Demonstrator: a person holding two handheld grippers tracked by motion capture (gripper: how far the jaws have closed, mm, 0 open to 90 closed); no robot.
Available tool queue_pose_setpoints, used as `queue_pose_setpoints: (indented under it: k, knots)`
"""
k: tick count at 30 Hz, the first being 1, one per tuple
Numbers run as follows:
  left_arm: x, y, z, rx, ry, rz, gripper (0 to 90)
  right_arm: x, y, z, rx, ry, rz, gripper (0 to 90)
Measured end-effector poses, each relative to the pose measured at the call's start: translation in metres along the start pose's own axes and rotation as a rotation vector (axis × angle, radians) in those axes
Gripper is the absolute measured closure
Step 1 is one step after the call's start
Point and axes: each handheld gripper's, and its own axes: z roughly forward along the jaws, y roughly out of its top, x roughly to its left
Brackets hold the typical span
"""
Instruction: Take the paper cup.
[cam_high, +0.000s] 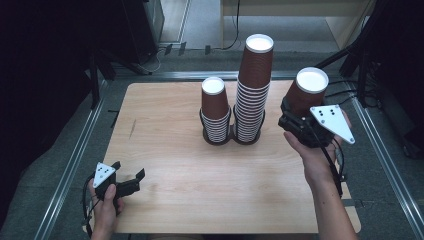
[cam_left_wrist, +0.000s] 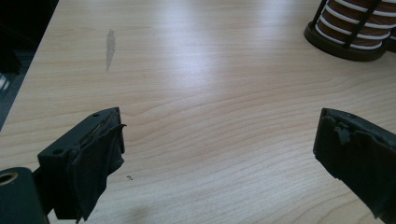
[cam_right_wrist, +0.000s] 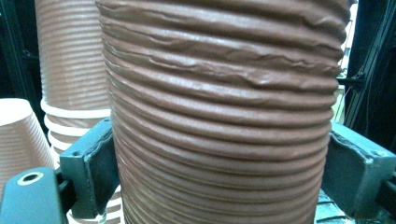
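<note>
Right gripper (cam_high: 295, 116) clamps a brown ribbed paper cup (cam_high: 306, 90), inverted, right of the stacks.
Left gripper (cam_high: 126, 177), jaws apart and empty, apparently rests near-left on the table (cam_high: 175, 165).

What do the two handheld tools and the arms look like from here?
Both are black two-jaw tools: the left tool and right tool each carry a grey three-cornered plate dotted with small holes. The jaw pads look worn and frayed. Black cables trail back. Forearms are bare, no sleeves.

Black two-jaw grippers (cam_high: 120, 182) (cam_high: 300, 125) — each topped by a grey three-cornered plate, trailing black cables.
</note>
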Motion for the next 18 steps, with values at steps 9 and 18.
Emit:
queue_pose_setpoints:
  k: [9, 18]
  knots:
    - [-0.015, 0.014, 0.001, -0.016, 0.016, 0.06, 2.1, -0.006, -0.021, -0.008, 0.016, 0.002, 0.021, 11.4]
    - [-0.042, 0.034, 0.003, -0.037, -0.04, 0.106, 2.1, -0.009, -0.034, -0.012, 0.029, 0.014, 0.037, 11.4]
